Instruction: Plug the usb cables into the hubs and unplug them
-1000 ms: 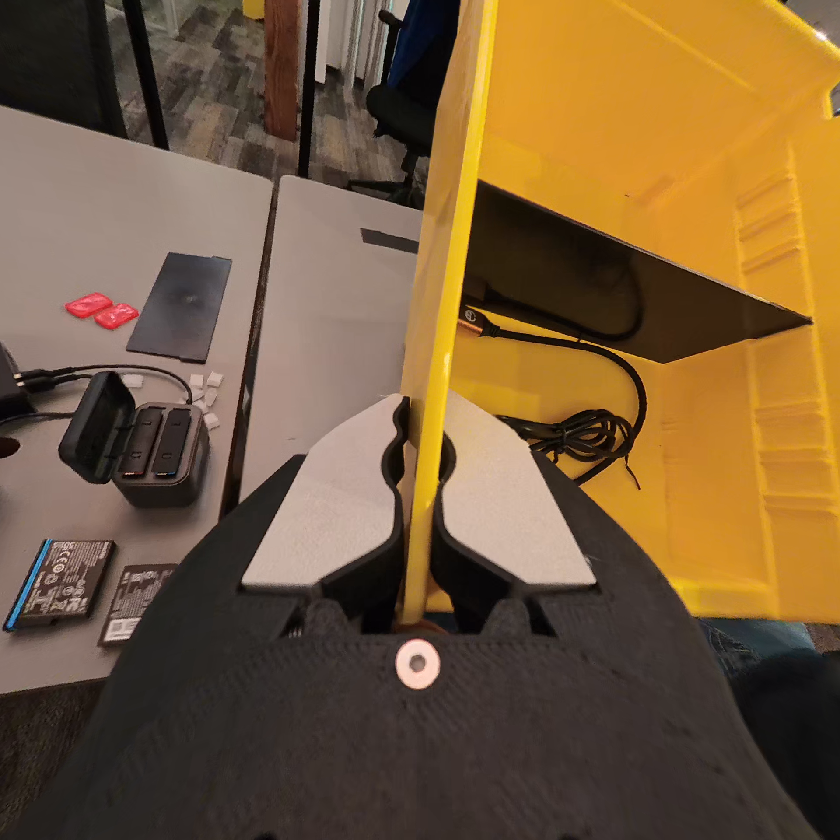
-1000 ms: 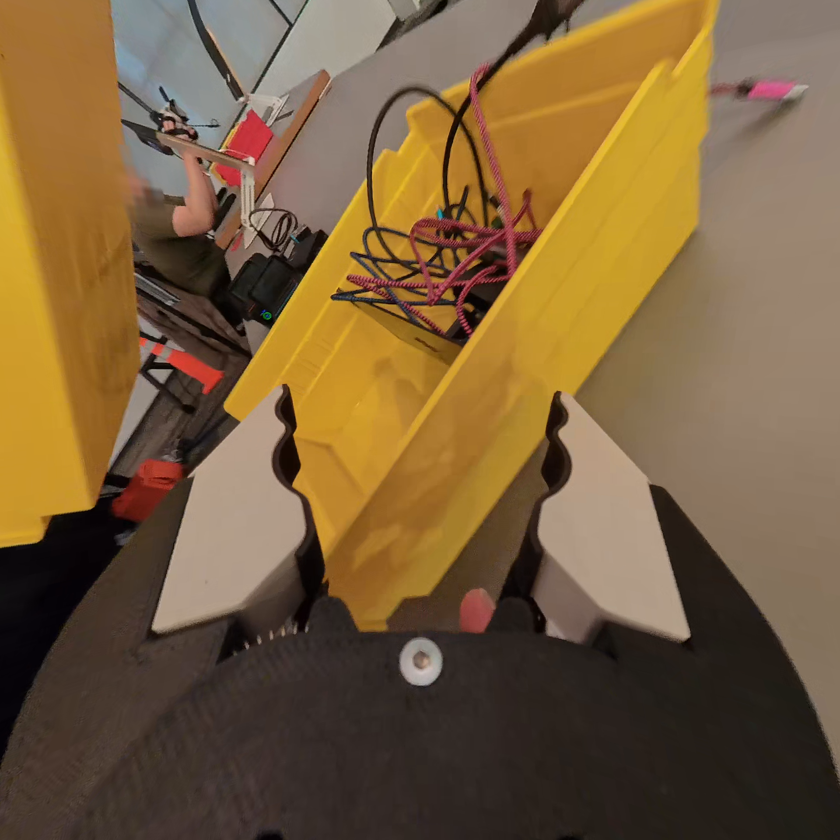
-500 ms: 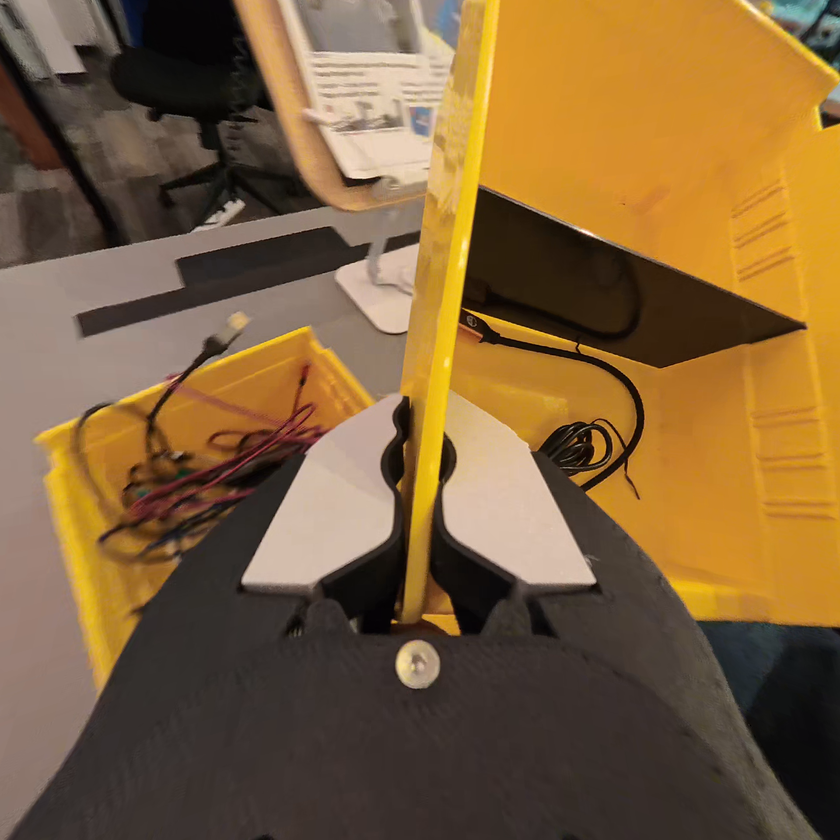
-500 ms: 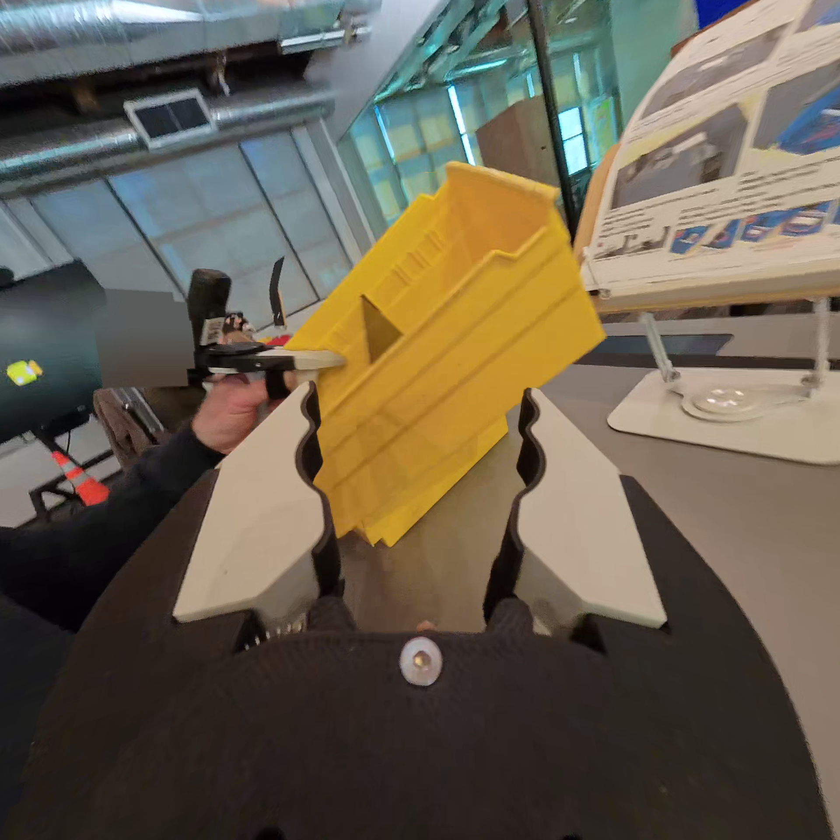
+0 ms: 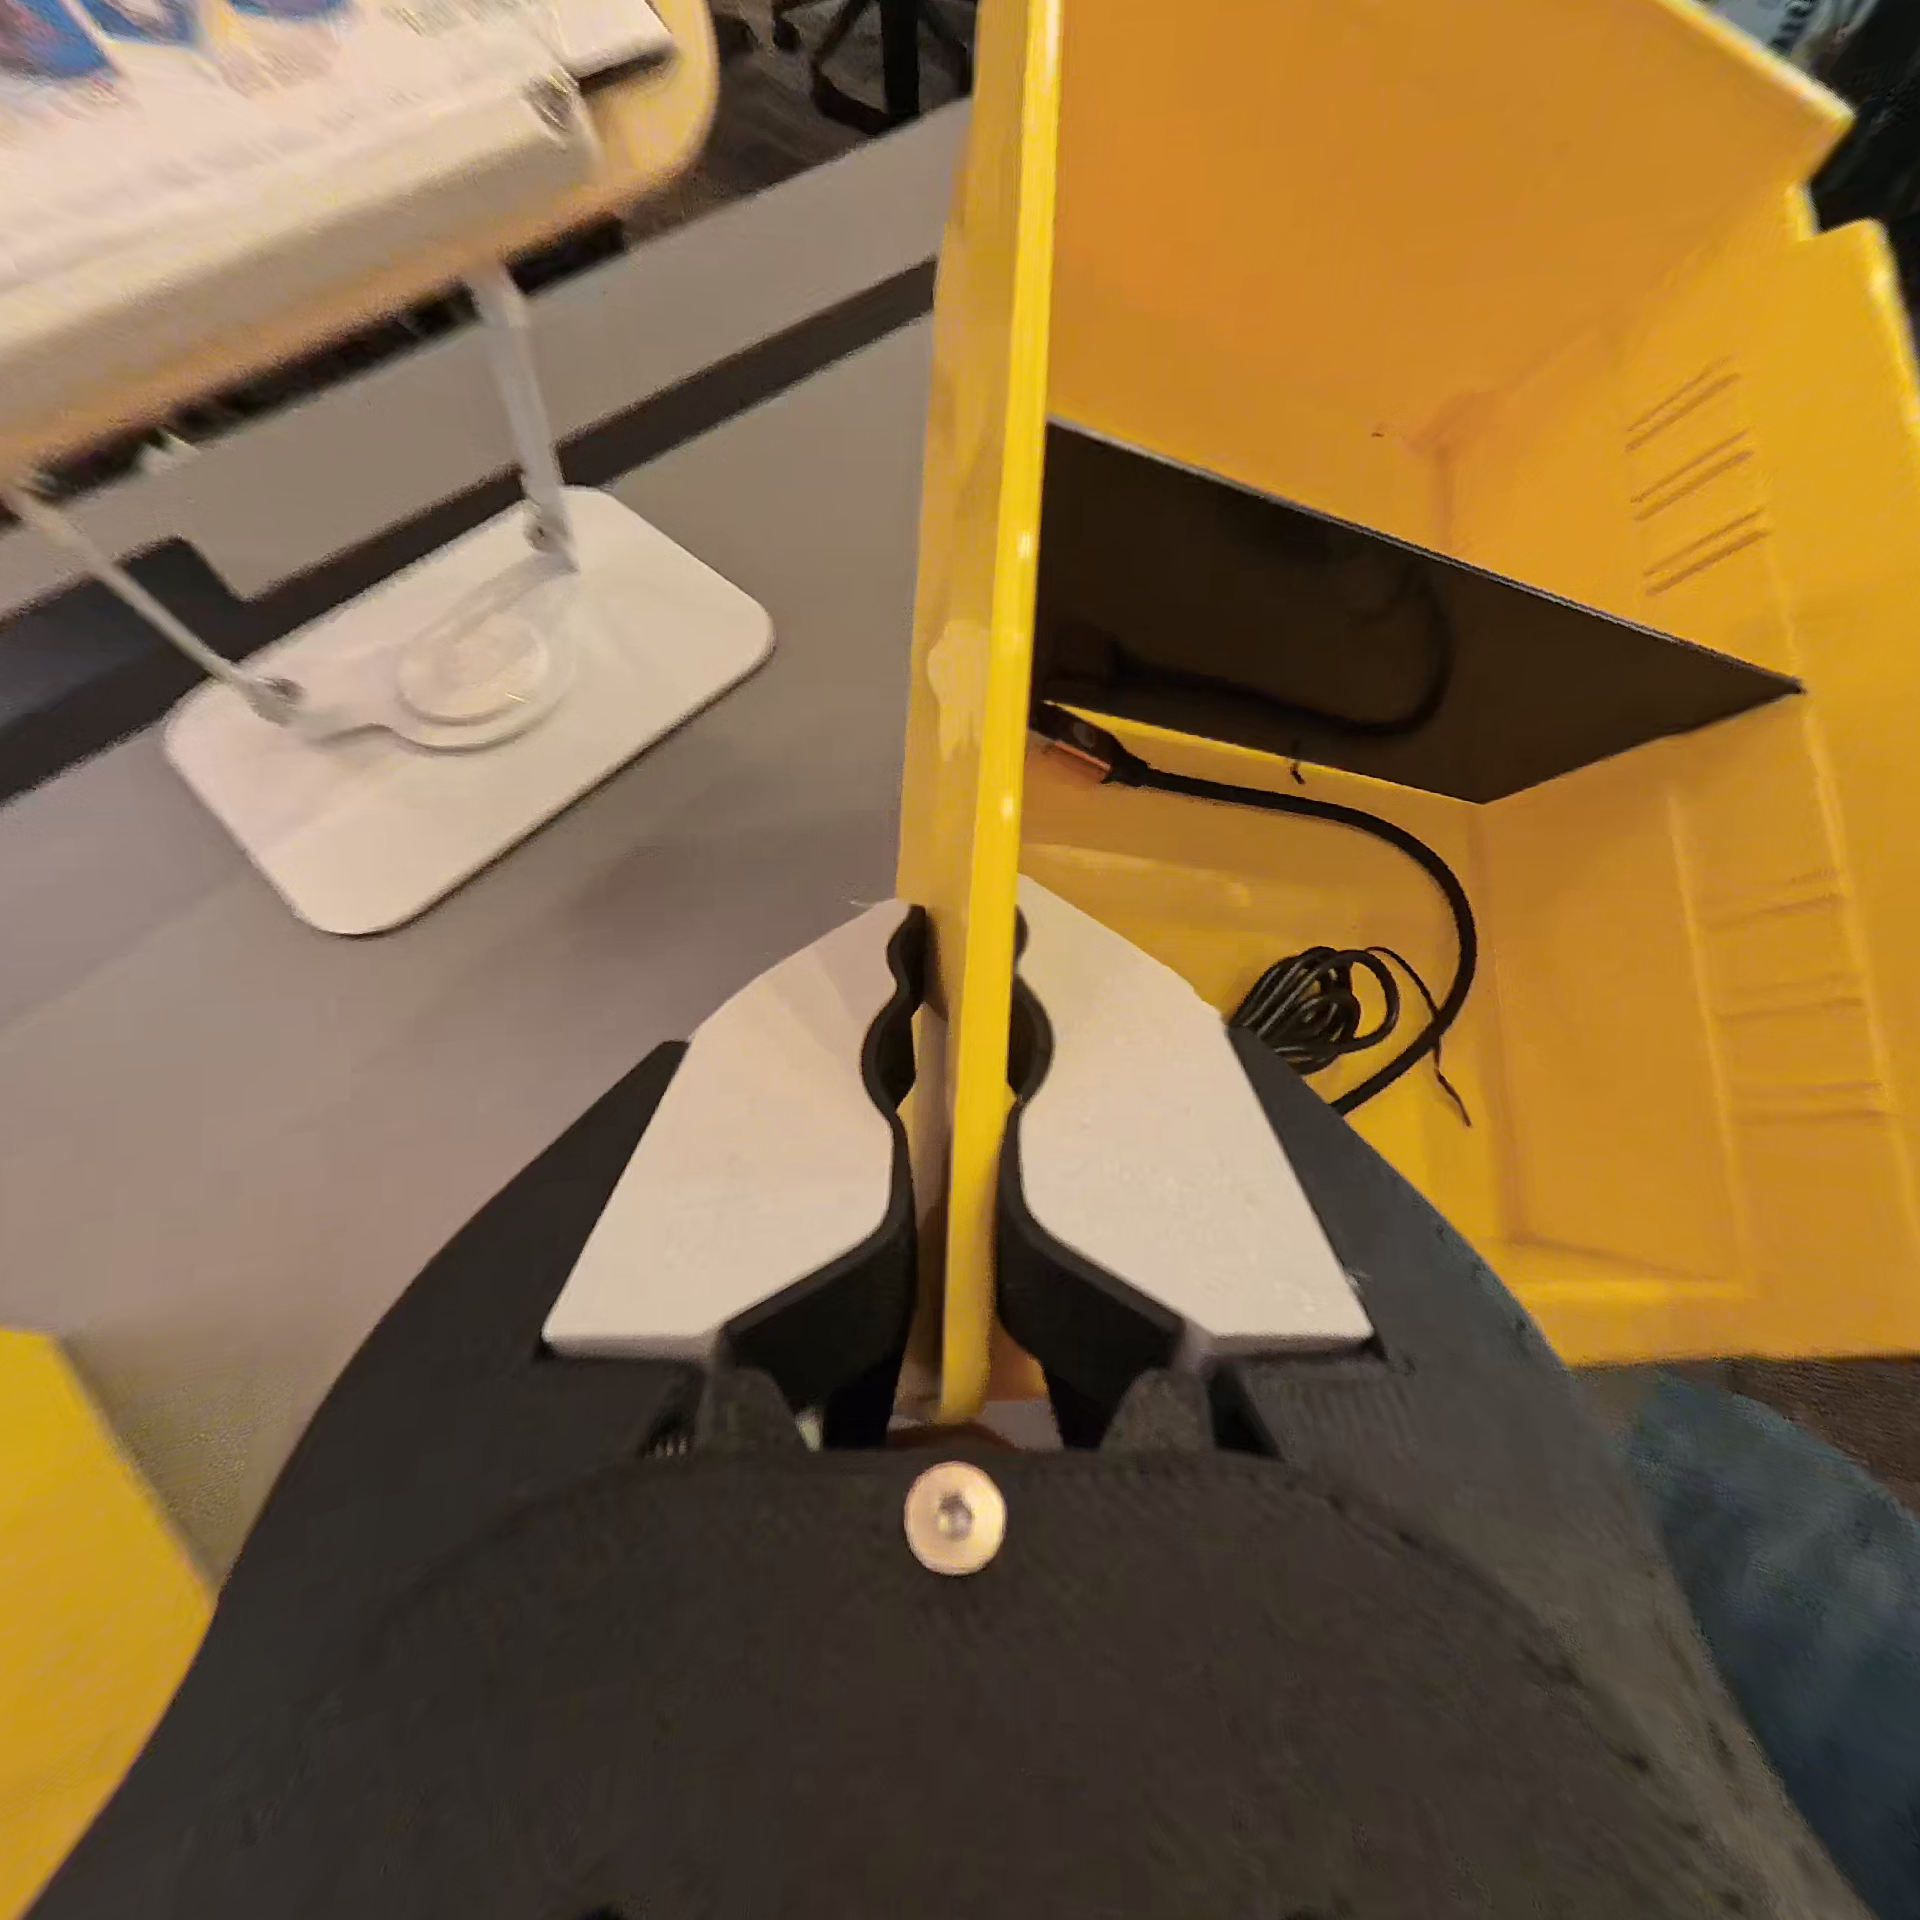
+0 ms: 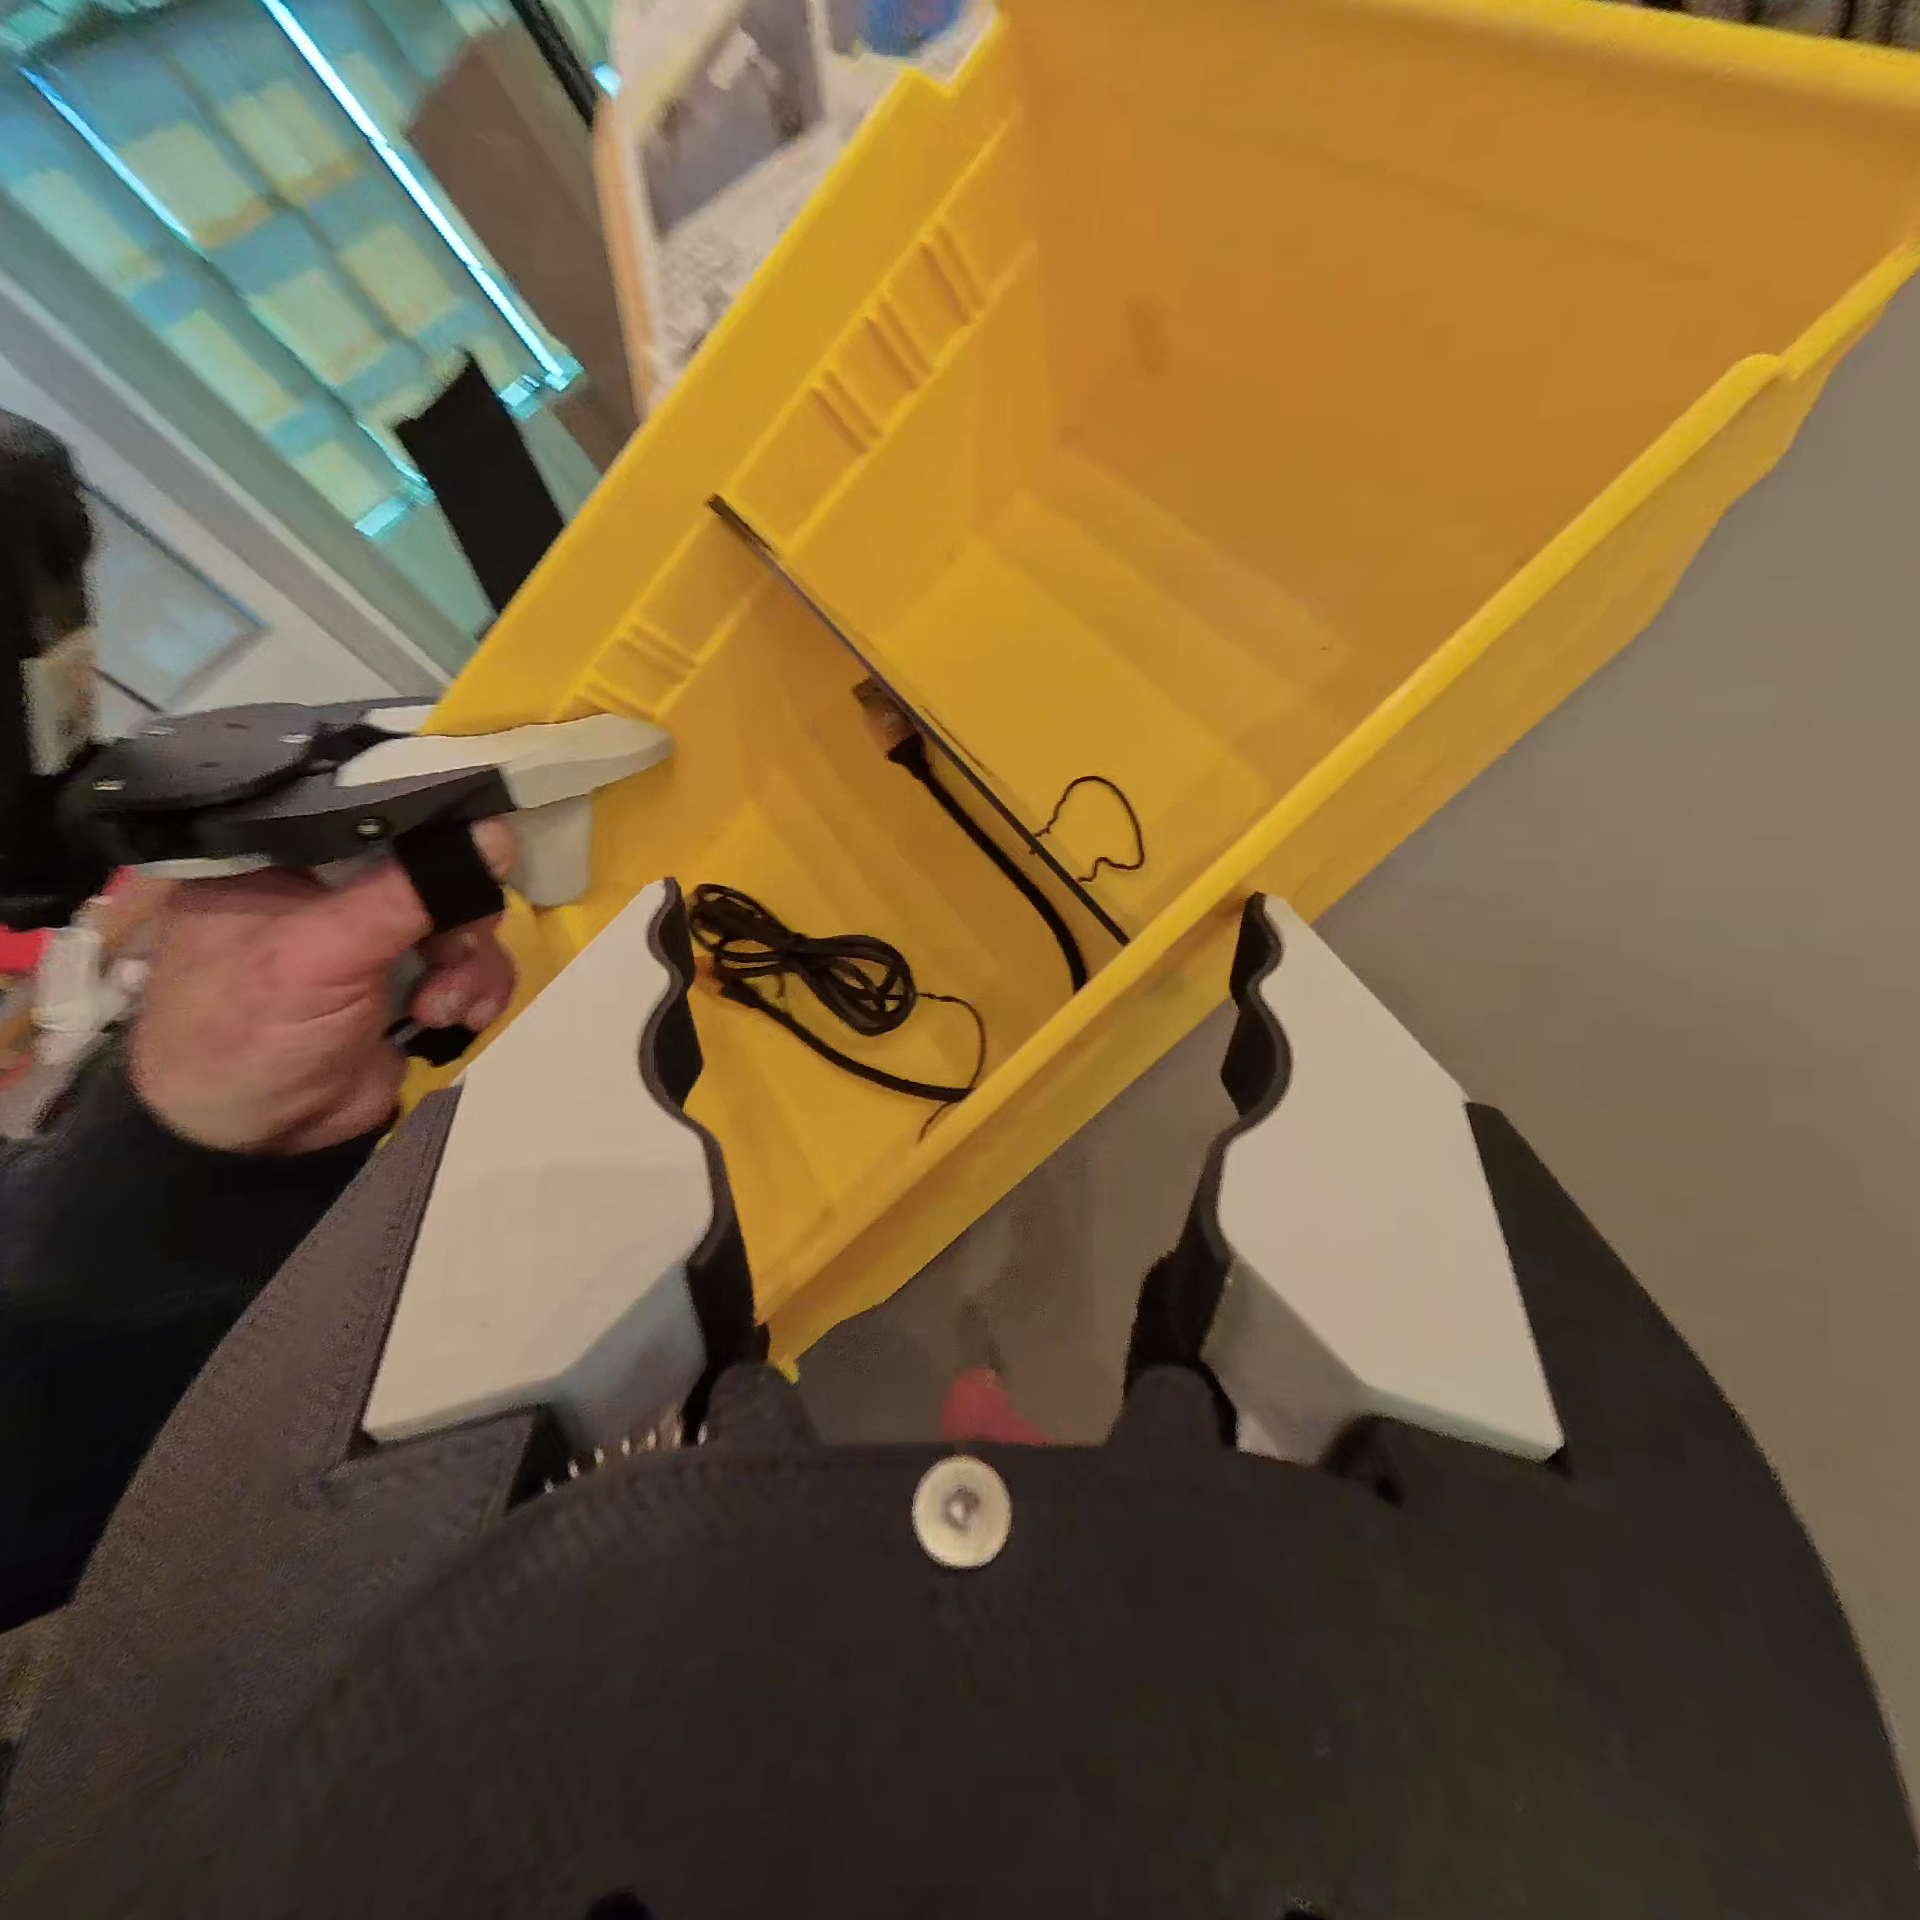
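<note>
My left gripper [image 5: 966,925] is shut on the side wall [image 5: 987,520] of a yellow bin [image 5: 1351,312] and holds it tilted above the table. Inside the bin a black divider [image 5: 1351,623] stands across it. A black USB cable [image 5: 1423,862] with a copper-coloured plug [image 5: 1081,748] lies below the divider and ends in a coiled bundle [image 5: 1314,1013]. My right gripper [image 6: 961,914] is open and empty. The bin's near rim [image 6: 1039,1122] runs between its fingers. The right wrist view shows the cable [image 6: 997,842], its coil [image 6: 821,966] and my left gripper [image 6: 623,769] on the bin's wall.
A white stand base [image 5: 468,707] holding a board with papers [image 5: 260,156] stands on the grey table [image 5: 312,1091] left of the bin. A corner of a second yellow bin [image 5: 62,1558] shows at the lower left. A person's hand [image 6: 281,987] holds the left gripper.
My left gripper has swung right with the bin, from the battery-strewn table past the cable-filled bin to the stand. My right gripper, still open, has closed in on the bin's rim.
</note>
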`<act>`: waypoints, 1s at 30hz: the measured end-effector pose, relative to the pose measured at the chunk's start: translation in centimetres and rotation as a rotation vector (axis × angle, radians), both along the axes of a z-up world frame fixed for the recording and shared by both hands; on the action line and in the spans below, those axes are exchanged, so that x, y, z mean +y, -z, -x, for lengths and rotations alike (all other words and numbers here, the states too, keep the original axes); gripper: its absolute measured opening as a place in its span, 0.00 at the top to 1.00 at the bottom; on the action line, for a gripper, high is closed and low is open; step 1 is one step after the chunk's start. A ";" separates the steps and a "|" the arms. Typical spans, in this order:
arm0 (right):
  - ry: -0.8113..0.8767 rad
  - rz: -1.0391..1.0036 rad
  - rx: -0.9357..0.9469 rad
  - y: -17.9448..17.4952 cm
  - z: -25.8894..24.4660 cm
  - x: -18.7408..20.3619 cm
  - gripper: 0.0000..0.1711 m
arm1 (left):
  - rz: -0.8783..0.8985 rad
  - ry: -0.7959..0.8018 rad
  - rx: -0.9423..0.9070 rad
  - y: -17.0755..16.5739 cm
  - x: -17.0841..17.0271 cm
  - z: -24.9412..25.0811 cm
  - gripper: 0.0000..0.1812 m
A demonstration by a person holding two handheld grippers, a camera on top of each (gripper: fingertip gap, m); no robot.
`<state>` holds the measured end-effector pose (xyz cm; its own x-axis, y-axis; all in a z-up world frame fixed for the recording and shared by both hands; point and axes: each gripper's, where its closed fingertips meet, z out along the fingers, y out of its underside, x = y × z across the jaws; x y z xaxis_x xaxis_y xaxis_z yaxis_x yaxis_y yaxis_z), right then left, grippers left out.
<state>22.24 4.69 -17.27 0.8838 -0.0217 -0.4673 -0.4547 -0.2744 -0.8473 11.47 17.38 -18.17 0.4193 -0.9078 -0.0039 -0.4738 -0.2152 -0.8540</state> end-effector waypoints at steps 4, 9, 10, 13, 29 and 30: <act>0.041 0.146 -0.089 2.8 -3.4 0.1 0.40 | 0.143 0.048 0.031 3.8 -2.5 -2.4 0.88; 0.032 0.282 -0.179 5.5 -6.1 0.3 0.45 | 0.211 0.104 0.090 7.4 -5.4 -3.5 0.81; 0.035 0.304 -0.212 5.8 -6.8 0.4 0.46 | 0.222 0.126 0.101 8.0 -6.1 -3.6 0.80; 0.014 0.425 -0.297 7.6 -8.3 0.5 0.51 | 0.265 0.188 0.167 9.9 -8.5 -3.8 0.74; -0.067 0.675 -0.486 9.4 -14.6 -0.4 0.87 | 0.103 0.179 0.010 -4.9 -3.5 6.5 0.53; -0.072 0.679 -0.484 9.4 -15.0 -0.5 0.88 | 0.067 0.120 0.038 -4.9 -1.5 8.6 0.54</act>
<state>37.26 4.23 -26.69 0.9935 -0.0974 0.0582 -0.0453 -0.8103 -0.5842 2.91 15.86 -13.29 0.3085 -0.9502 0.0443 -0.5316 -0.2109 -0.8204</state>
